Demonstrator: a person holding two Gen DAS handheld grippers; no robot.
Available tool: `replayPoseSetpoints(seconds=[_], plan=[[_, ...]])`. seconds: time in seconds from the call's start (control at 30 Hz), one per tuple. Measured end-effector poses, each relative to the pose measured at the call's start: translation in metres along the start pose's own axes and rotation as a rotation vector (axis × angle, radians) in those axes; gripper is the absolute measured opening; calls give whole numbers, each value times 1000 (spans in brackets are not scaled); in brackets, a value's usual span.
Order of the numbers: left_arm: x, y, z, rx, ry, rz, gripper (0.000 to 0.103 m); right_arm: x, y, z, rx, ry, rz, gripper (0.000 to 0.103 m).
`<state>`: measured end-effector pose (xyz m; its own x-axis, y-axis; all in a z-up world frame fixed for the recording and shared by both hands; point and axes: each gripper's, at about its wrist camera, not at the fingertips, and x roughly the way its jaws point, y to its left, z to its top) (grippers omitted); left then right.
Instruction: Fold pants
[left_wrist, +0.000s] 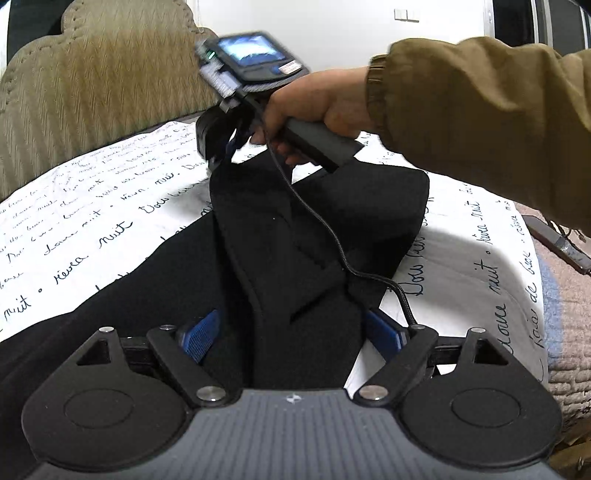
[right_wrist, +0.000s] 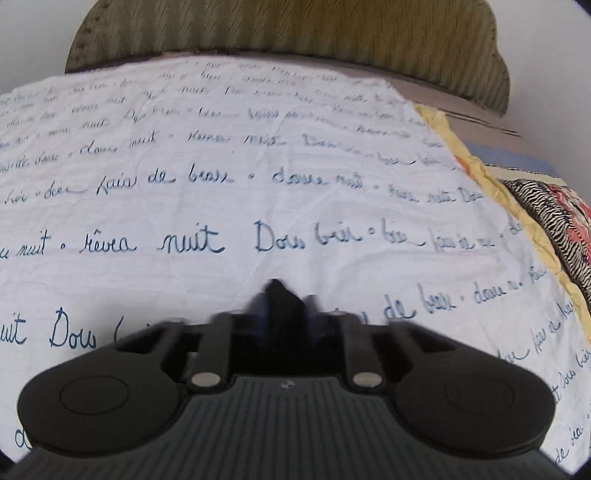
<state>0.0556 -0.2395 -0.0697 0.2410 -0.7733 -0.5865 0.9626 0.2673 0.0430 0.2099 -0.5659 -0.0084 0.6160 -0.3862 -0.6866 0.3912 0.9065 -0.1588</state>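
A: Pants (left_wrist: 295, 236), black, lie on the bed's lettered white cover (left_wrist: 92, 206), bunched and partly doubled over. From the left wrist view they run from 6 o'clock up towards 12. What holds them?

B: Right hand-held gripper (left_wrist: 218, 155), at 11 o'clock in that view, is pinched narrow on an upper edge of the cloth; a dark tip of fabric shows between its fingers in its own blurred view, so the bite is probably shallow. Left hand-held gripper (left_wrist: 291, 334) stands wide, its blue pads (left_wrist: 201, 338) either side of the cloth and not pressing.

A: How is the fold best carried out?

B: Close the left one on the near edge, keep both edges taut, and lay the raised part flat over the rest.

A: Obstacles?

B: A black cable (left_wrist: 332, 236) trails across the cloth at 3 o'clock and may snag. Padded headboard (left_wrist: 103, 85) stands at 12, a patterned cushion (right_wrist: 554, 221) at the cover's right border, well apart.
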Motion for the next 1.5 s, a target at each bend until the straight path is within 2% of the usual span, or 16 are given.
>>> replayPoseSetpoints(seconds=[0.17,0.33,0.47,0.7,0.8,0.97,1.1,1.17,1.2,1.23,1.27,1.3,1.4,1.47,1.5], plan=[[0,0,-1,-4,2,-6,87,-58,-33,-17,117,-164,48,10],[-1,1,-1,-3,3,-10,88,-110,-88,-60,288,-247,78,10],[-1,1,-1,-5,1,-12,88,-134,-129,-109,402,-264,64,9],[-1,6,0,-21,-4,-39,88,-154,-174,-176,568,-275,33,8],[-3,10,0,-43,-7,-68,88,-153,-182,-198,617,-257,29,7],[-6,20,1,-118,-12,-130,88,-164,-178,-226,675,-275,22,7],[-7,22,2,-140,-14,-144,88,-166,-176,-237,666,-235,-3,7],[-7,22,2,-135,-13,-142,88,-167,-173,-241,661,-216,-31,12],[-8,23,2,-133,-12,-141,88,-170,-173,-242,660,-213,-80,27],[-8,23,2,-132,-10,-141,88,-175,-172,-243,661,-229,-132,37],[-9,23,3,-135,-4,-144,88,-182,-171,-244,669,-254,-171,38],[-9,24,5,-143,2,-153,88,-190,-169,-245,667,-290,-156,38],[-8,26,5,-154,18,-189,93,-198,-157,-238,621,-314,-22,41],[-10,25,4,-137,27,-215,96,-193,-146,-231,580,-317,157,52],[-11,23,3,-125,29,-227,96,-190,-139,-227,545,-323,216,72]])
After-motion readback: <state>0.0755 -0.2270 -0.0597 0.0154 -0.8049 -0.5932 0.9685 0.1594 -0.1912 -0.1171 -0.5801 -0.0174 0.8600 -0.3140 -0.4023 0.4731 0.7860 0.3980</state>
